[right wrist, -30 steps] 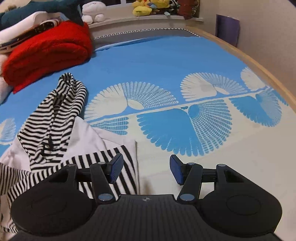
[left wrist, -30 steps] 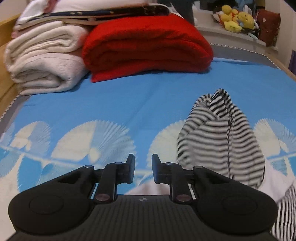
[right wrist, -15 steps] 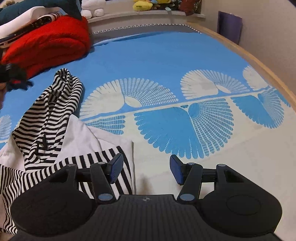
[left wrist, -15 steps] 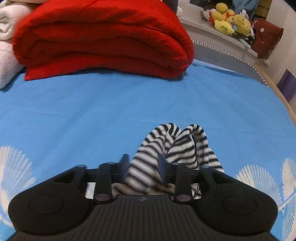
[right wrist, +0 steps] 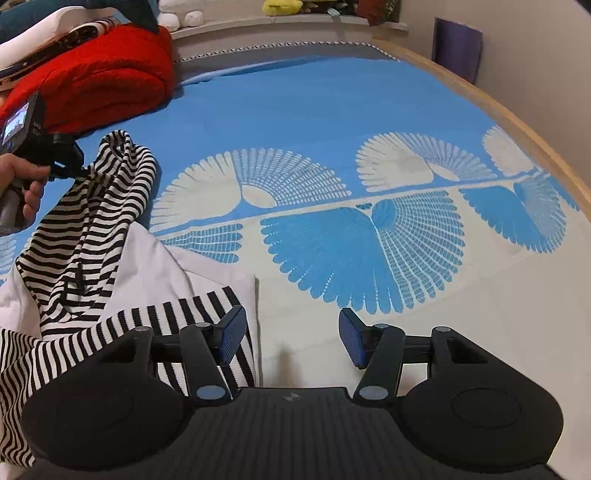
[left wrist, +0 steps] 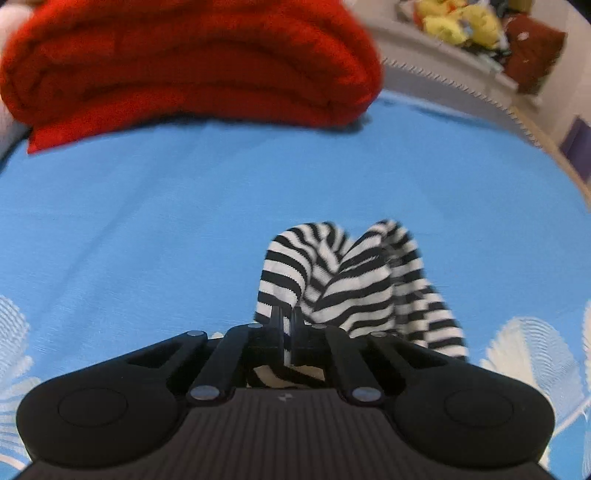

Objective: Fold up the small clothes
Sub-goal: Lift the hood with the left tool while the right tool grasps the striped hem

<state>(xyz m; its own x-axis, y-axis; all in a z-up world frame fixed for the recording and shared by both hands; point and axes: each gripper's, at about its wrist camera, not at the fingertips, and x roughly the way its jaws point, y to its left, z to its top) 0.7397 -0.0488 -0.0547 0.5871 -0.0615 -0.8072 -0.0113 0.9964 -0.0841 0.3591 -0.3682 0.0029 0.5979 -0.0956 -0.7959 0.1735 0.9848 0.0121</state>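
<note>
A small black-and-white striped garment (right wrist: 88,229) with a white body lies crumpled on the blue patterned bed sheet (right wrist: 332,122) at the left of the right wrist view. My left gripper (left wrist: 285,320) is shut on the far tip of its striped sleeve (left wrist: 332,280), which bunches up just ahead of the jaws. The left gripper also shows in the right wrist view (right wrist: 64,162), held by a hand. My right gripper (right wrist: 291,334) is open and empty, with its left finger over the garment's striped hem (right wrist: 207,314).
A folded red blanket (left wrist: 192,62) lies at the far end of the bed, also in the right wrist view (right wrist: 92,81), with white bedding stacked beside it. Plush toys (left wrist: 461,22) sit on a ledge behind. The wooden bed edge (right wrist: 517,122) runs along the right.
My left gripper moved forward to the striped sleeve tip and closed on it. The right gripper stayed open and nearly still.
</note>
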